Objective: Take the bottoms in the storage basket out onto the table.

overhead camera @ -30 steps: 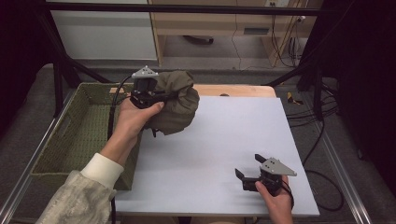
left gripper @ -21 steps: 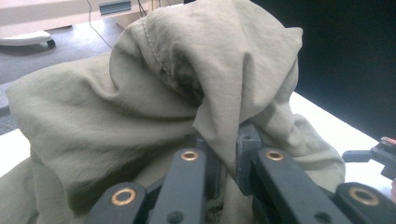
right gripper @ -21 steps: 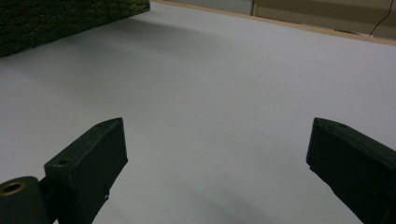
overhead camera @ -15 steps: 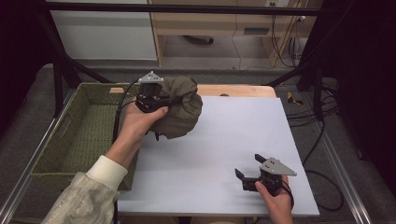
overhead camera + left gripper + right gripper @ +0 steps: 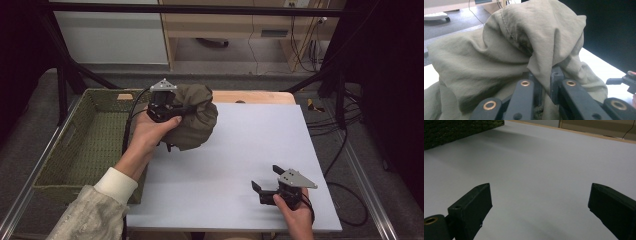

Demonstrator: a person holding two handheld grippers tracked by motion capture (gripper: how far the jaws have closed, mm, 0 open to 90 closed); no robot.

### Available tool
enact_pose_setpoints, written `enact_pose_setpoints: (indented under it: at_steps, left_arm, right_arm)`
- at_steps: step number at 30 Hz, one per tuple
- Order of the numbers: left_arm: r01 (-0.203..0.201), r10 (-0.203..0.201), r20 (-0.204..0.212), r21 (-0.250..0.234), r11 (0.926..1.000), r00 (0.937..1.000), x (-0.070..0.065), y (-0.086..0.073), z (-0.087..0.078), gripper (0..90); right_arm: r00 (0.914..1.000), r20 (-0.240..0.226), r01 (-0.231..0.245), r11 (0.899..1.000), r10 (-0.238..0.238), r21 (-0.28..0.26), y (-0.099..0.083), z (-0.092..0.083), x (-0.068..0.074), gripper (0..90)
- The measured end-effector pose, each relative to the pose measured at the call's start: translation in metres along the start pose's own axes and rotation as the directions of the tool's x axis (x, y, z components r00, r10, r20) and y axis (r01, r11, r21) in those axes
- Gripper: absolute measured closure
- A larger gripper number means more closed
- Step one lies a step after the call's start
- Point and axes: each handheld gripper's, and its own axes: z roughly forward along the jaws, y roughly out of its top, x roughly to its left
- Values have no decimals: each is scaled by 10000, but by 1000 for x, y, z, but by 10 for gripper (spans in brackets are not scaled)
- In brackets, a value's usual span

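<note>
Item: olive-green garment [image 5: 195, 117], bundled, soft woven cloth with a stitched seam. Location: lifted at the far left of the white table [image 5: 250, 150], just beside the woven basket [image 5: 85, 145], lower folds close to or touching the tabletop; cannot tell which.

Left gripper [image 5: 544, 82]: jaws nearly closed, pinching one fold of the cloth between them. Bulk of the bundle draped over and ahead of the jaws, unsupported. Left hand [image 5: 152, 132] wrapped around the gripper body.

Right gripper [image 5: 272, 187]: jaws spread wide, nothing between them. Low over bare table at the near right, well apart from the garment. Right hand [image 5: 295, 210] behind it.

Risks, as judged:
- Slip of the fold. Cause: hold limited to a single thin layer, full weight of the bundle hanging from it.
- Unrolling of the bundle in mid-air. Cause: loose folds, no second point of support.
- Drag or snag on the basket rim. Cause: trailing cloth passing just beside the rough weave.
- Cloth over the left gripper's camera. Cause: fabric already heaped high in front of the jaws.
- Tangle with the cable [image 5: 131, 117]. Cause: cable running close beside the hanging cloth.

Purpose of the lift: not stated; destination unknown.
</note>
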Motion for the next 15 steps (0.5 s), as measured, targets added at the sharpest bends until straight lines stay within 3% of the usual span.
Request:
enact_pose_setpoints:
  at_steps: [15]
  left_arm:
    - [-3,3,66,111,9999,10000,-4,-4,7,844]
  right_arm:
    - [10000,13,-40,10000,40,-25,0,0,0,53]
